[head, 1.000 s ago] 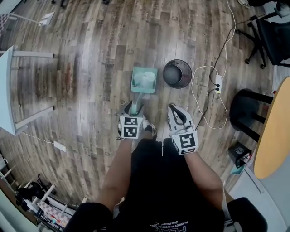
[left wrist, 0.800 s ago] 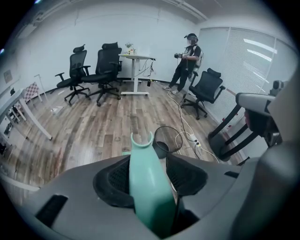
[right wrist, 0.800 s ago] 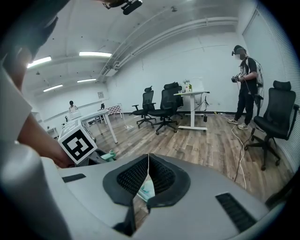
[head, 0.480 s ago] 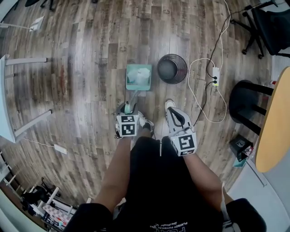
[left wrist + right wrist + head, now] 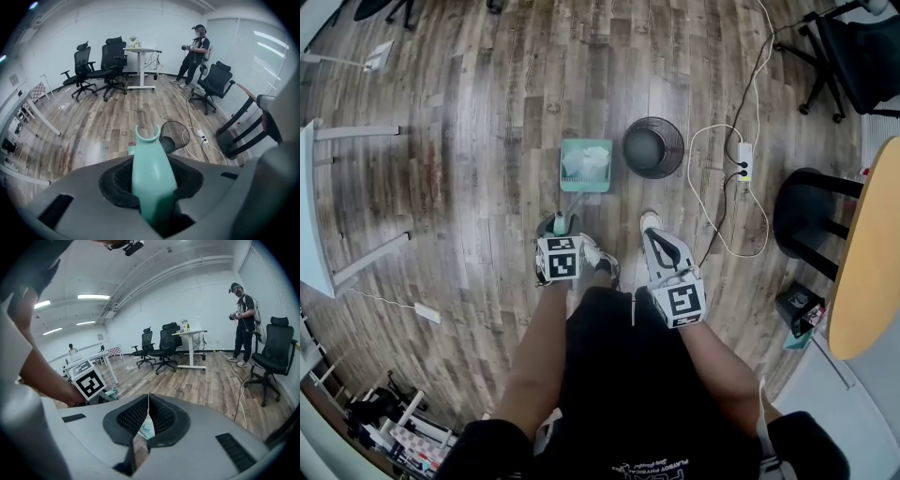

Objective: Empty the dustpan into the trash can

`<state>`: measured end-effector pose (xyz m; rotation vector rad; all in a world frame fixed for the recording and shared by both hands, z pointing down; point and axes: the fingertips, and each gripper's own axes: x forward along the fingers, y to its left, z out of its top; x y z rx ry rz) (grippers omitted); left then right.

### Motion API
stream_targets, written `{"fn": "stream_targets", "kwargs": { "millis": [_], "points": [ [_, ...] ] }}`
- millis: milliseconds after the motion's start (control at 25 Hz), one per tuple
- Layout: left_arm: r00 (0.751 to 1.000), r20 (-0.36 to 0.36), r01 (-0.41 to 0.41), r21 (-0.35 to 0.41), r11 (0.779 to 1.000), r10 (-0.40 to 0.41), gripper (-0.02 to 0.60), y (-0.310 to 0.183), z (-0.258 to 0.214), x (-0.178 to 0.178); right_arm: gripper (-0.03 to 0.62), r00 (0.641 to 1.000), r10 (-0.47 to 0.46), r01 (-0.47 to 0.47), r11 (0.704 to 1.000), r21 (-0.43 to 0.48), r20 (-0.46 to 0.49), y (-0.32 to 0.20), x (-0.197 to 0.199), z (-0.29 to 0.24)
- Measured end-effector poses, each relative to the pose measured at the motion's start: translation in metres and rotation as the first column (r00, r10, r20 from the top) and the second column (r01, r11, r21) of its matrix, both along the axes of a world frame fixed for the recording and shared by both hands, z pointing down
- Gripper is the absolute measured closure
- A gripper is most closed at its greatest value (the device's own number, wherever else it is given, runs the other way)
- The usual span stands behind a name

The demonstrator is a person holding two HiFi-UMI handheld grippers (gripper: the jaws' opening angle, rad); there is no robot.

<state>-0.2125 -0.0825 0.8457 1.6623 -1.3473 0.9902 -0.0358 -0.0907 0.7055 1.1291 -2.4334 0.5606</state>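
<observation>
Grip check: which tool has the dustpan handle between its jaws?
The left tool: its jaws have just been closing on the green handle. The right tool is shut, empty.

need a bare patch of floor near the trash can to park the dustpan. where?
Bare floor left of the dustpan, out to the white table legs, and beyond the dustpan and trash can toward the top of the head view. Crowded right of the can: looped white cable, power strip, stool. Only a narrow gap between dustpan and can.
</observation>
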Motion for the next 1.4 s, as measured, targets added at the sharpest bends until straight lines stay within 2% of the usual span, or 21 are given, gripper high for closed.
{"fn": "stream_targets", "kwargs": {
  "millis": [200,400,640,920,1240,1400],
  "points": [
    [0.993,0.115,0.02,0.004,1.0,-0.021,0.483,0.008,0.0,-0.014,0.569,1.0,-0.024,0.024,1.0,0.015,0.01,-0.001,0.0,-0.006],
    [0.989,0.128,0.074,0.026,0.997,-0.076,0.483,0.015,-0.008,-0.019,0.569,0.998,-0.057,0.057,0.998,0.031,0.014,0.003,0.004,-0.014],
    [0.983,0.163,0.073,0.073,0.995,-0.084,0.483,0.027,-0.037,-0.016,0.569,0.995,-0.103,0.102,0.993,0.056,0.01,0.008,0.014,-0.023],
    [0.976,0.198,0.069,0.136,0.988,-0.095,0.483,0.05,-0.088,-0.007,0.569,0.99,-0.14,0.136,0.981,0.141,0.021,-0.006,0.027,-0.054],
    [0.968,0.246,-0.006,0.217,0.976,-0.049,0.483,0.083,-0.141,0.007,0.569,0.994,-0.111,0.112,0.97,0.215,-0.017,0.002,0.064,-0.083],
    [0.962,0.272,-0.098,0.259,0.961,0.025,0.483,0.103,-0.163,0.015,0.569,0.998,-0.044,0.055,0.961,0.269,-0.046,0.024,0.086,-0.103]
  ]
}}
